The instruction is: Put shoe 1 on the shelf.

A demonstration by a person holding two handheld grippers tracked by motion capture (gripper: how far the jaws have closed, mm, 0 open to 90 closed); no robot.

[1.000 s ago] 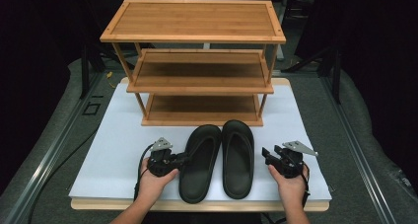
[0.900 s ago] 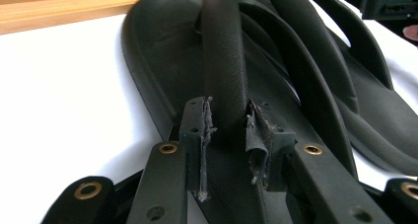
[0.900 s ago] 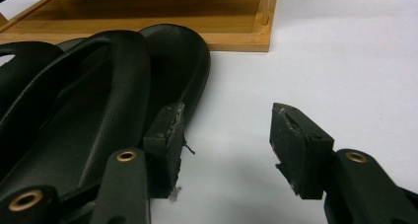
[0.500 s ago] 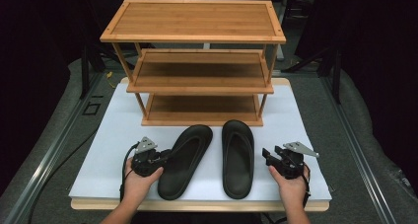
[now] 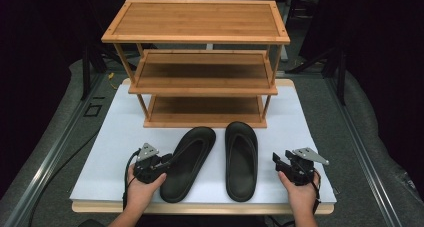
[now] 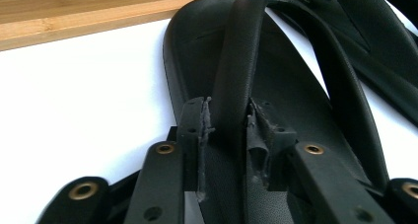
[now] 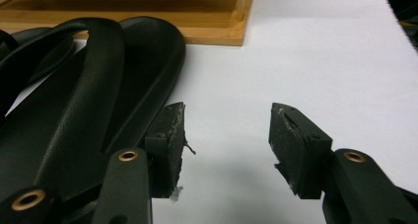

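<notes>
The bamboo shoe rack [image 5: 200,62] stands at the far side of the white table [image 5: 115,137], and everything here is best placed against it. Two black sandals lie just in front of its bottom shelf [image 5: 205,109], toes toward the rack. The right sandal [image 5: 241,159] runs nearly square to the rack's front edge; the left sandal [image 5: 186,162] lies slanted — toe near the rack's middle, heel swung out toward the person's left.

The left gripper [image 5: 161,162] sits at the heel-side edge of that slanted sandal, and the left gripper view shows its jaws pressed together on the sandal's strap [image 6: 231,100], the pads [image 6: 203,130] pinching the strap from both sides. The sandal's long axis points from the gripper up toward the rack, so a lift and a forward carry along that line would likely bring it to a shelf — the toe would lead.

The right gripper [image 5: 286,162] rests on the table beside the outer edge of the right sandal, on the side away from the rack's middle. Its jaws stand spread with nothing between them; in the right gripper view the sandal [image 7: 98,110] lies just off the left jaw, not inside the gap. To take it, that hand would seemingly need to shift sideways toward the strap [image 7: 64,46].
</notes>
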